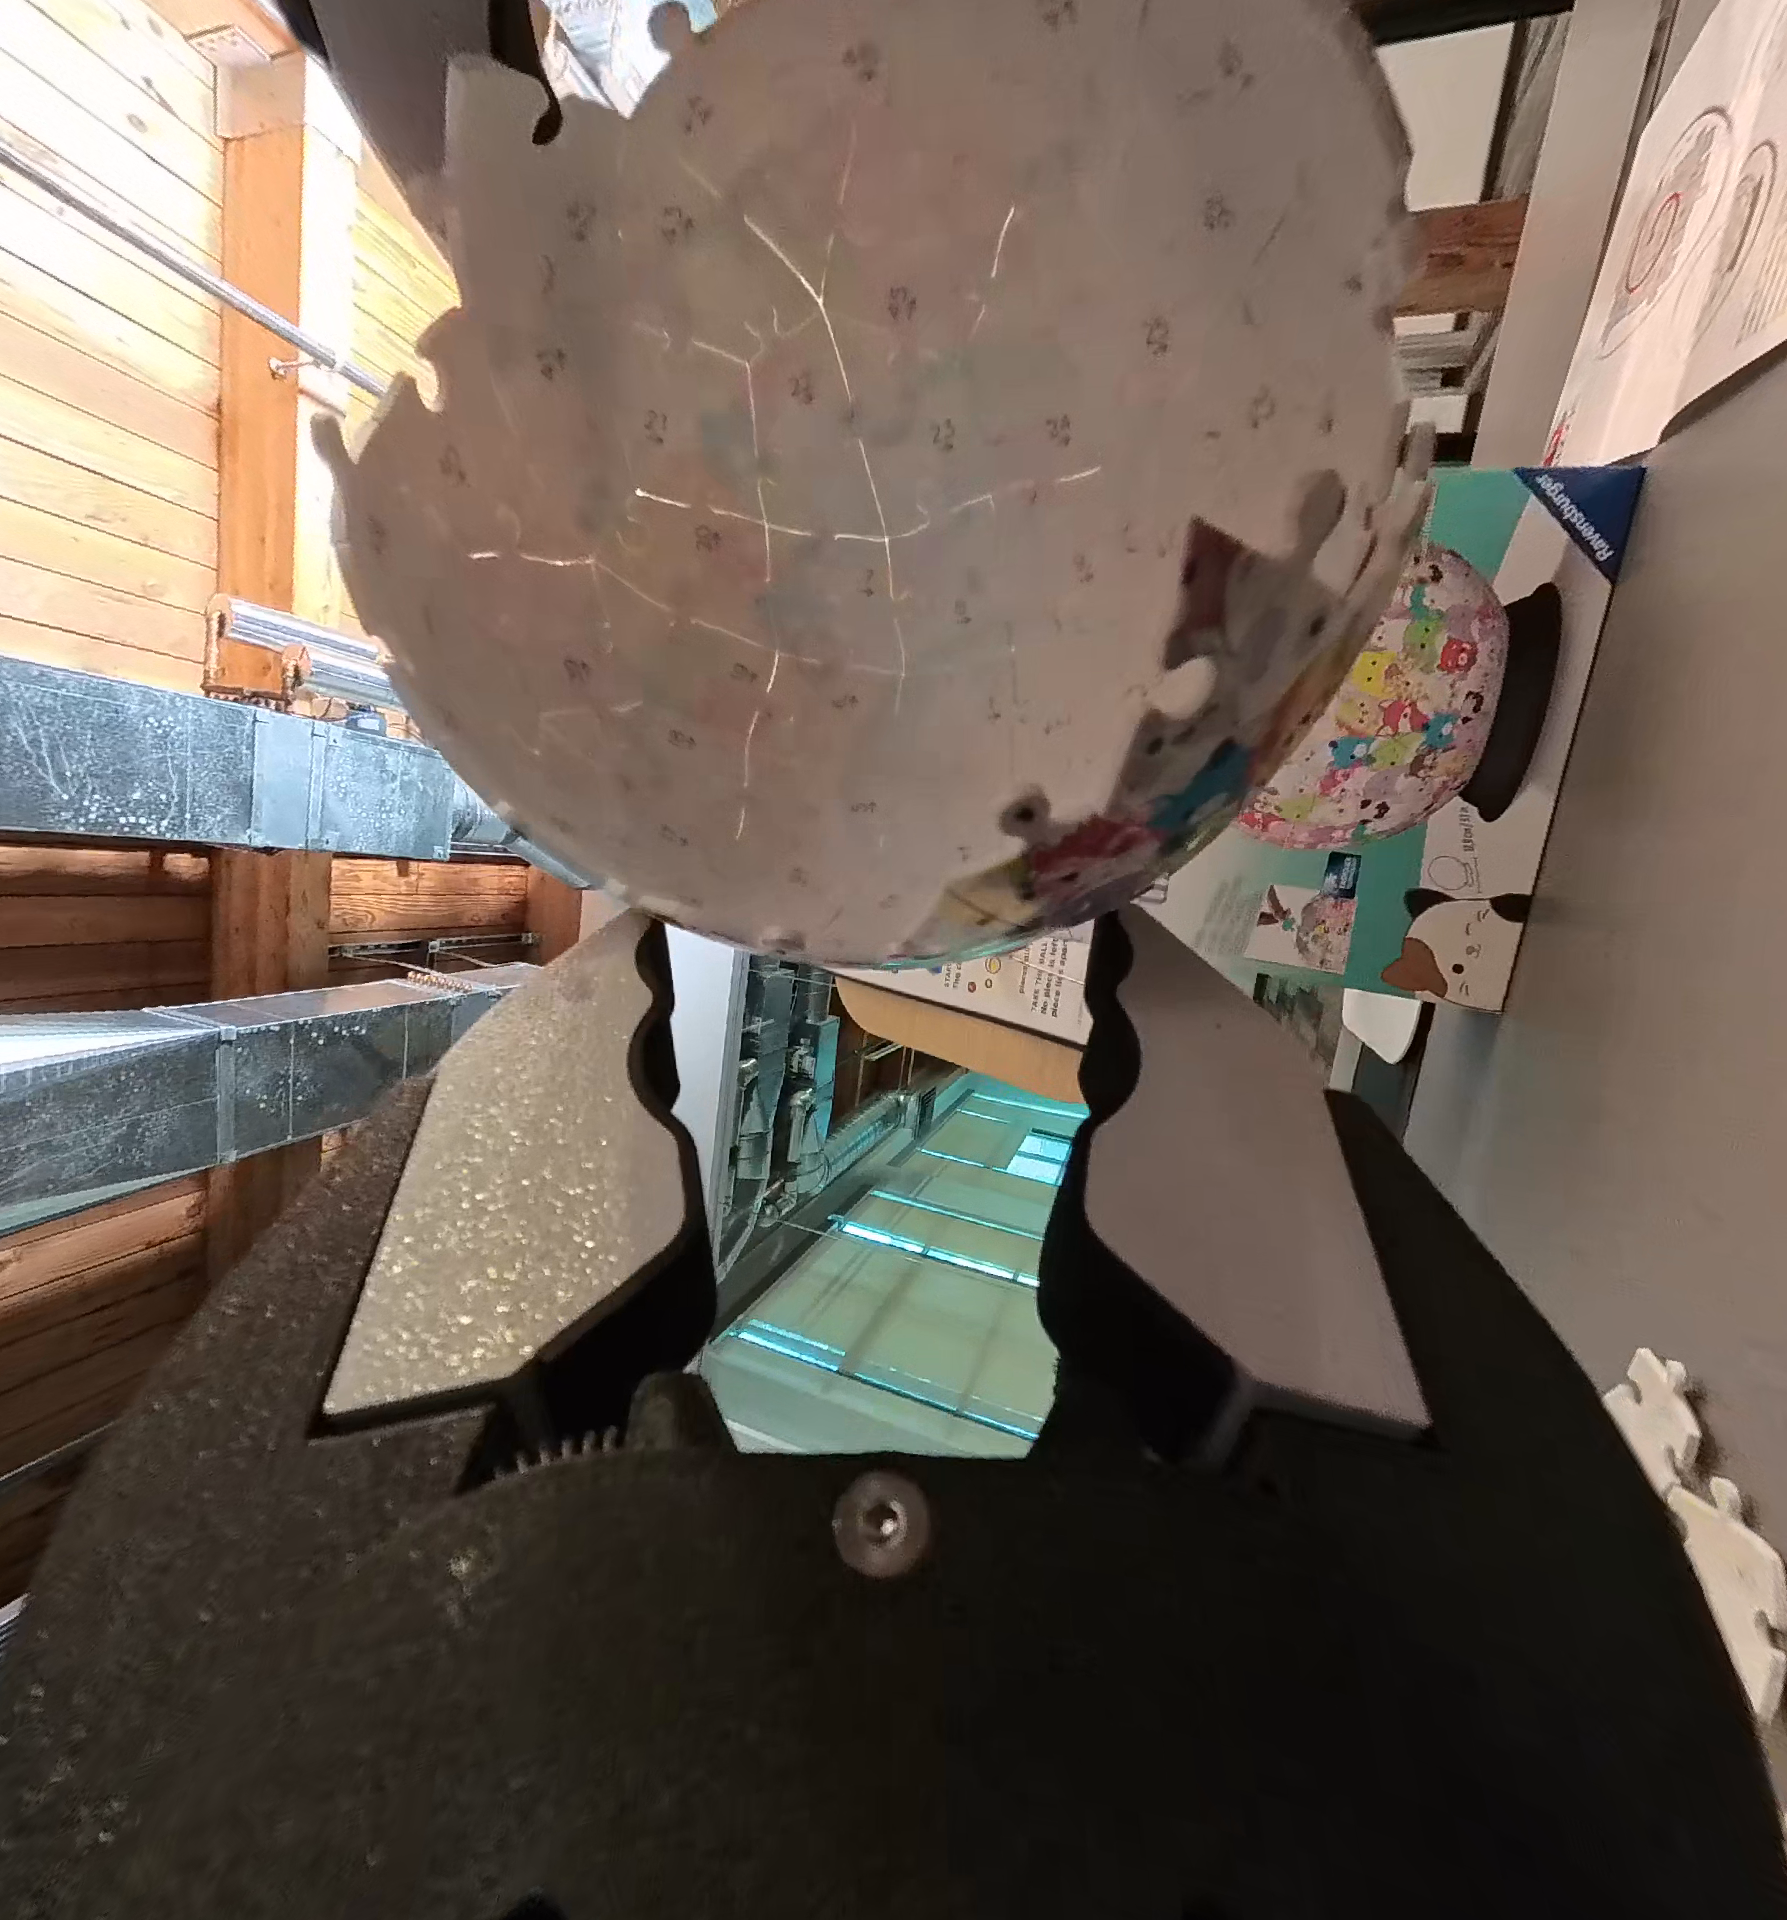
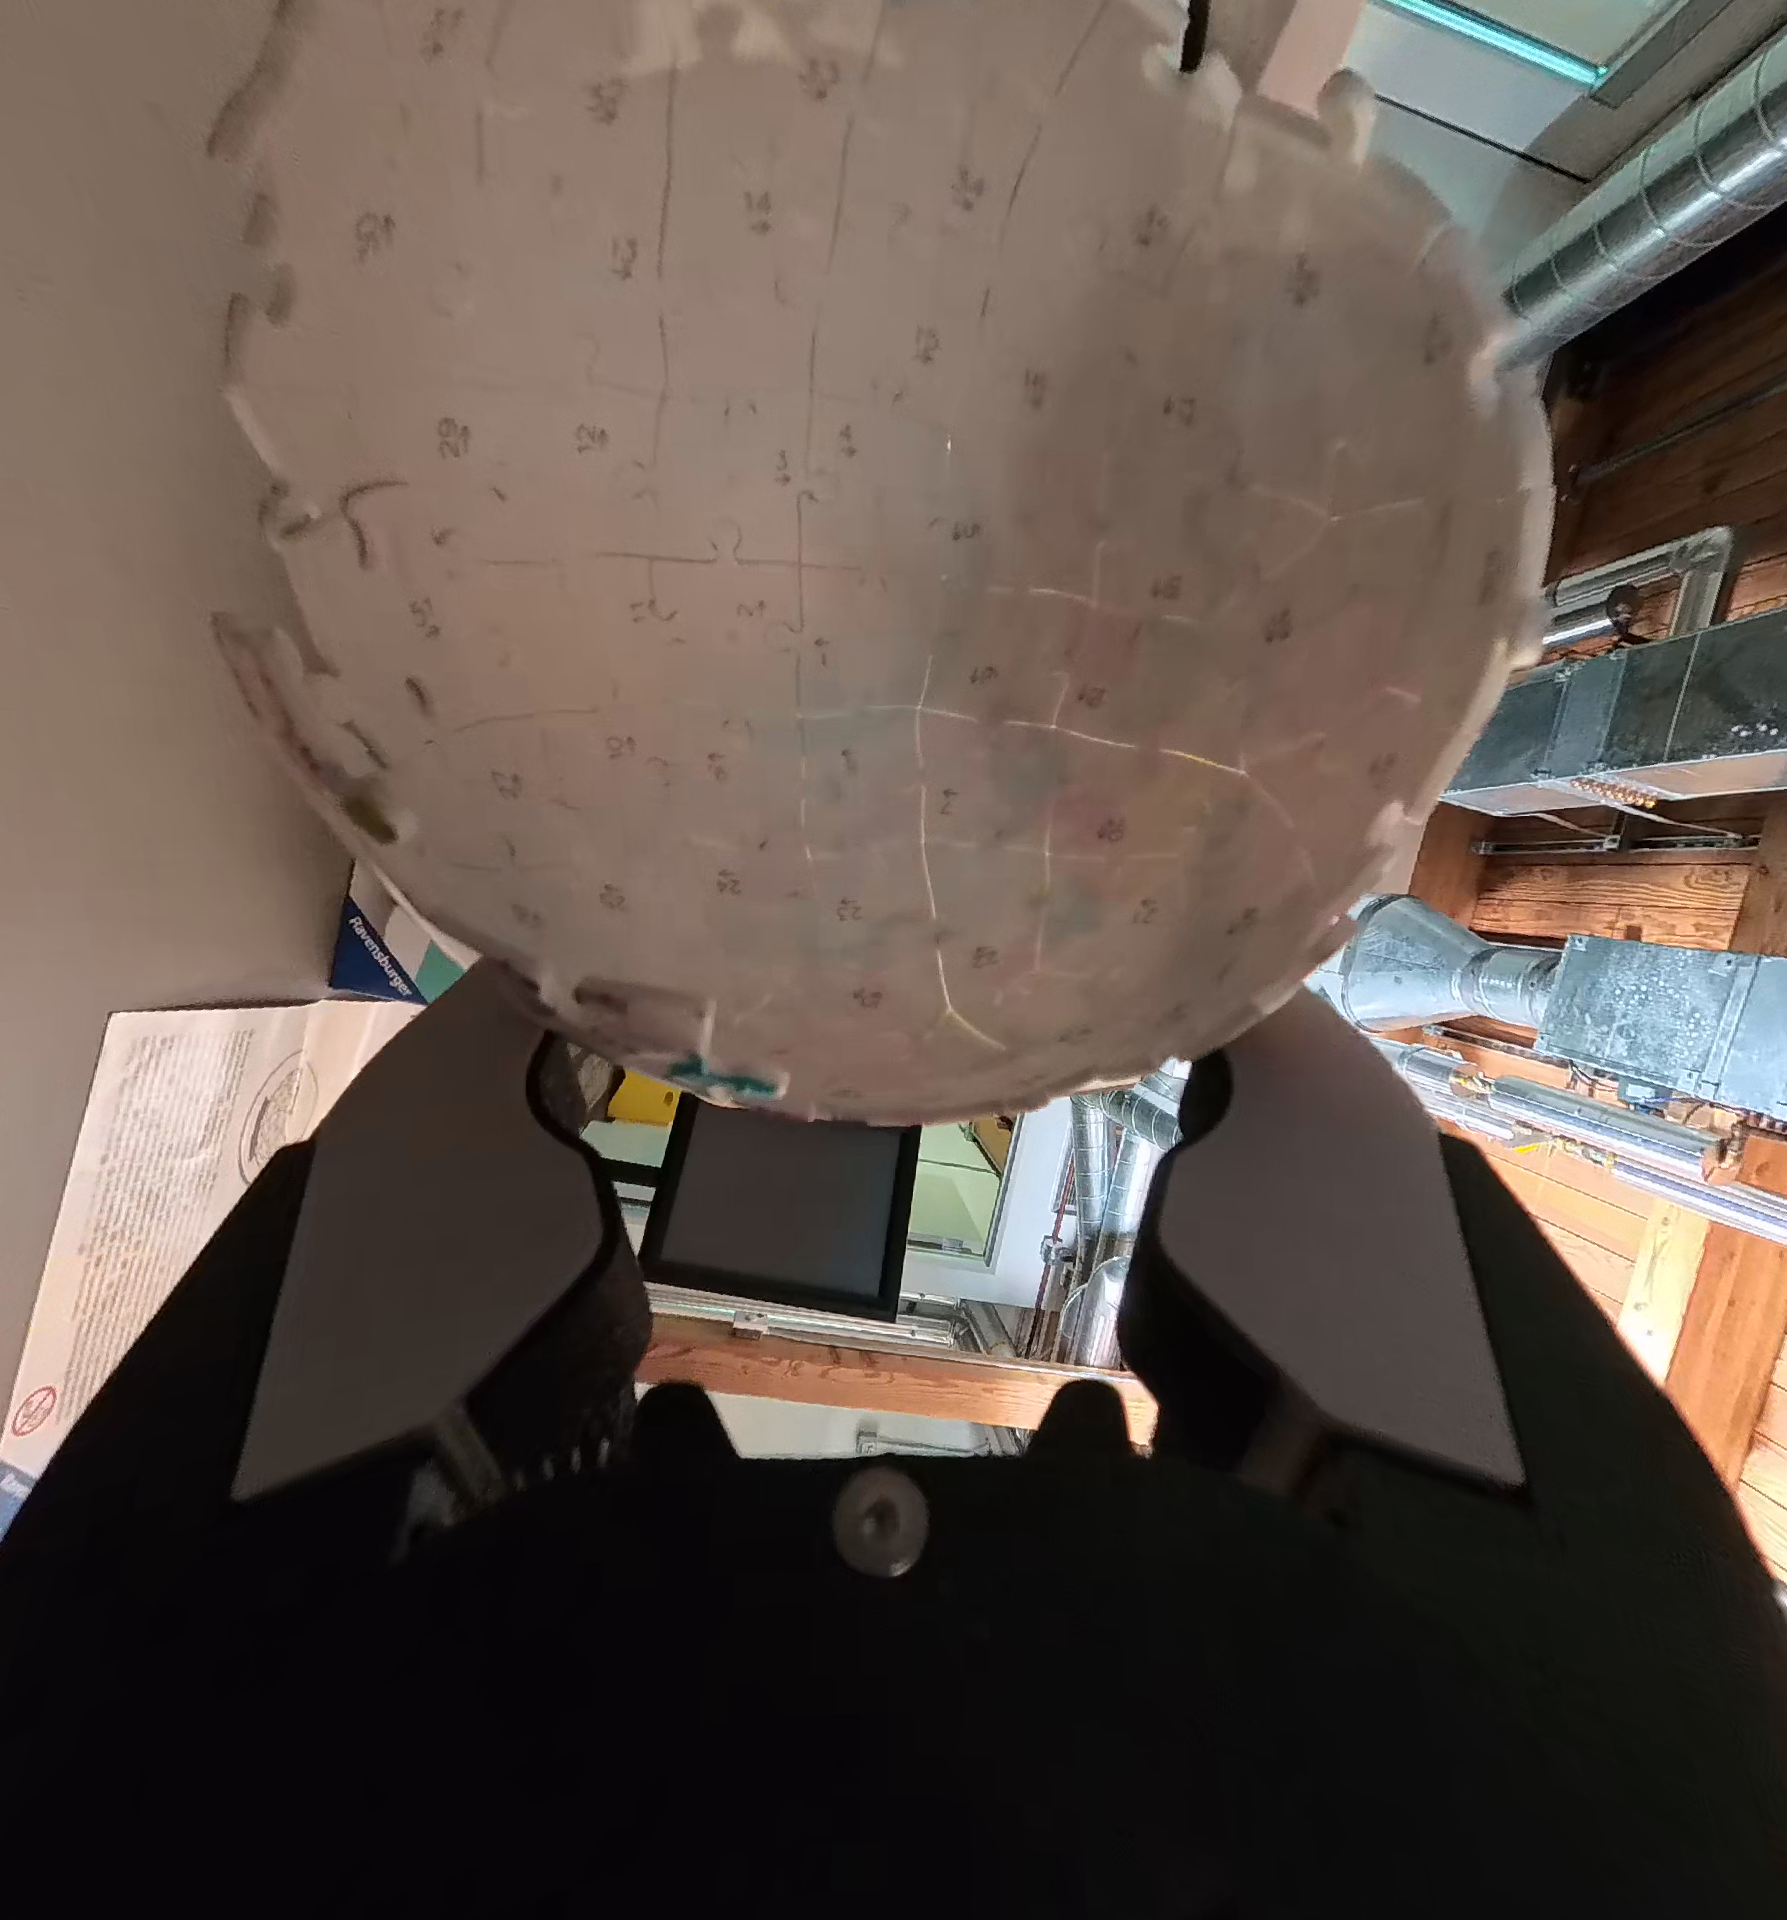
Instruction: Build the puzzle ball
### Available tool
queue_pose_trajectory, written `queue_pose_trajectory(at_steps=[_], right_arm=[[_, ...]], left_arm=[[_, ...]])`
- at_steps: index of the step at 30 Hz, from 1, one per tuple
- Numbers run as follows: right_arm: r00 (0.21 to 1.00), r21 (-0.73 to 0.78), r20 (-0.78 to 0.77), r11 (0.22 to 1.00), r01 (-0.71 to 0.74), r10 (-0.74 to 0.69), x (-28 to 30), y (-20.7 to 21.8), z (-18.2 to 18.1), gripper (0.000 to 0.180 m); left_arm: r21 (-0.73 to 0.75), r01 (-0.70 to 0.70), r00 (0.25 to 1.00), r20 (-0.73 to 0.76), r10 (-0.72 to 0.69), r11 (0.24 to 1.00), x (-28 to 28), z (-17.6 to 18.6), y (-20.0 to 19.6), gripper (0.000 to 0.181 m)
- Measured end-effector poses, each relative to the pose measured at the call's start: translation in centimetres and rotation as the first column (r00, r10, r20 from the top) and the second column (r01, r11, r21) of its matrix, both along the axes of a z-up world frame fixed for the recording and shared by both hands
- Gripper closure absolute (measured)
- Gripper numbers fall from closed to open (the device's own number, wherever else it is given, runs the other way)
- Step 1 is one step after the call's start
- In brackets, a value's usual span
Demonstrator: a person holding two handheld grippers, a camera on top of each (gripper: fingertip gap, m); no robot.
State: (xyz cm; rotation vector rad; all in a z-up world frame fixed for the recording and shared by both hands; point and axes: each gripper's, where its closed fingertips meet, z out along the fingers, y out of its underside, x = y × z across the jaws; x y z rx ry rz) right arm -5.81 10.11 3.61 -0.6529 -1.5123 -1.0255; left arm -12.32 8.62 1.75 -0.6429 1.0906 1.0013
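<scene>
Puzzle ball [image 1: 868, 468] half-shell, white concave inside, jagged interlocking rim

The half-built white puzzle ball shell [image 1: 868, 468] sits just beyond my left gripper [image 1: 878, 935], the teal cardboard puzzle box [image 1: 1471, 779] behind it; loose white puzzle pieces [image 1: 1720, 1558] lie right.

Behind your work you see a warm wood-plank wall [image 1: 68, 436] crossed by galvanized metal ducts [image 1: 193, 748] and round silver piping [image 2: 1678, 197]. A grey table surface [image 1: 1699, 935] runs along the side, and a dark screen [image 2: 785, 1216] stands farther off.
</scene>
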Motion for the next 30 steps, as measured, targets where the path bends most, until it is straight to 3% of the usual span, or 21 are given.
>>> queue_pose_trajectory(at_steps=[8, 21, 30], right_arm=[[1.0, 0.006, -0.029, 1.0, 0.004, -0.003, 0.3, 0.2, 0.1, 0.065], [0.923, -0.021, -0.364, 0.992, 0.128, -0.127, 8.1, -1.0, -1.8, 0.065], [0.983, 0.013, -0.169, 0.997, 0.079, -0.076, 4.5, 0.0, 0.8, 0.064]], left_arm=[[0.01, 0.004, 1.0, -0.031, -0.004, 1.0, -0.3, 0.5, 0.1, 0.104], [-0.007, 0.109, 0.94, -0.323, -0.106, 0.994, 6.4, 1.7, 1.5, 0.104], [0.021, 0.035, 0.99, -0.136, -0.032, 0.999, 2.7, 2.6, 1.5, 0.104]])
